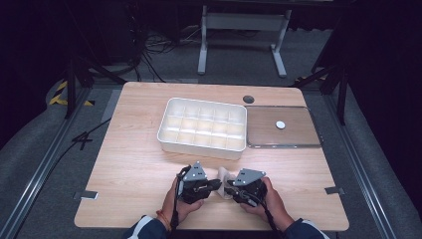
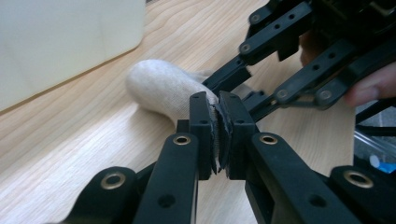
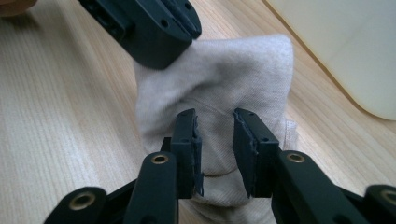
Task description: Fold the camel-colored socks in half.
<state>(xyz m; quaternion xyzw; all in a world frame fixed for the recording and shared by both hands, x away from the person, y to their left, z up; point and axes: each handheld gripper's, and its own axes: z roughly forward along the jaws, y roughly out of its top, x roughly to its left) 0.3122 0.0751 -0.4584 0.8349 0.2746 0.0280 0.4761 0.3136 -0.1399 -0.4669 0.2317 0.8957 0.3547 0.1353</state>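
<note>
Down at the six o'clock edge of the pale wooden bench (image 1: 134, 164), a soft off-white cloth sock (image 3: 219, 84) lies; left claw (image 2: 218, 135) clenched on its fabric, right claw (image 3: 217, 154) released, straddling it

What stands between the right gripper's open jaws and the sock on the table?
Nothing visible. In the right gripper view, the right gripper is open just over the pale sock, with only cloth between its jaws. The left gripper is shut on the sock's far part, clear of that gap. The white divided tray lies beyond.
</note>
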